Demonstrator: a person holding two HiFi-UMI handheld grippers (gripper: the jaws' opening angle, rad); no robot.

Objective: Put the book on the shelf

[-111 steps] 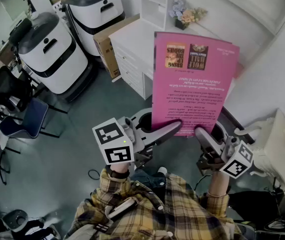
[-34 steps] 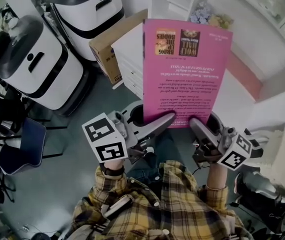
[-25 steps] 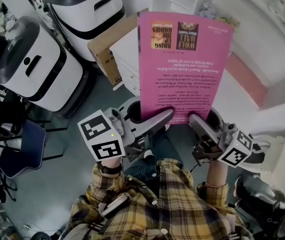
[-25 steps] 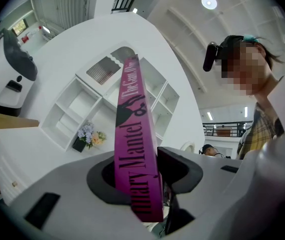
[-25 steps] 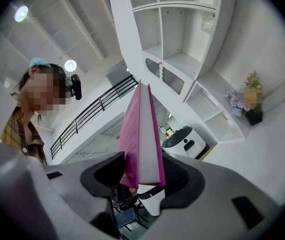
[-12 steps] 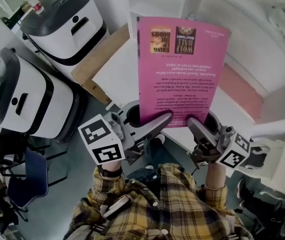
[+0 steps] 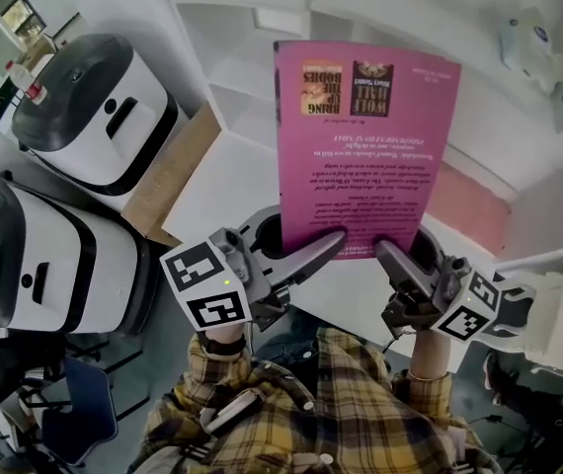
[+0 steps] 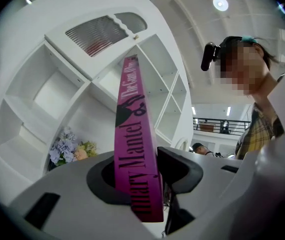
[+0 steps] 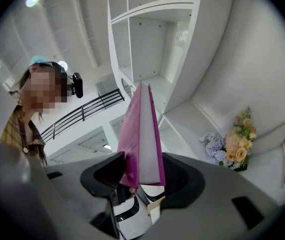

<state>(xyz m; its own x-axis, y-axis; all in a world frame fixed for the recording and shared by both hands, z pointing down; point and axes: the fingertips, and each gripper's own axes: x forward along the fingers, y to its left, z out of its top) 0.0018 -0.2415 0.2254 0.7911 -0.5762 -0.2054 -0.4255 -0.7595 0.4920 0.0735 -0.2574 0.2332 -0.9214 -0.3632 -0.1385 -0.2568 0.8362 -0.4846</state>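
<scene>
Book [image 7: 365, 146] nearer shelf [image 7: 247, 87], gripped by left tongs [image 7: 336, 240], right tongs [image 7: 385, 253], flowers [image 8: 70, 148] in cubby [image 8: 95, 121]

White shelf [image 8: 88, 83], flower bunch [image 8: 68, 147] in compartment

A white machine [image 7: 89, 117] and its twin [image 7: 35, 255] stand well left of the jaws; a cardboard box [image 7: 168, 181] lies between them and the jaws. Purple and yellow flowers [image 9: 235, 144] stand beyond the jaws.
</scene>
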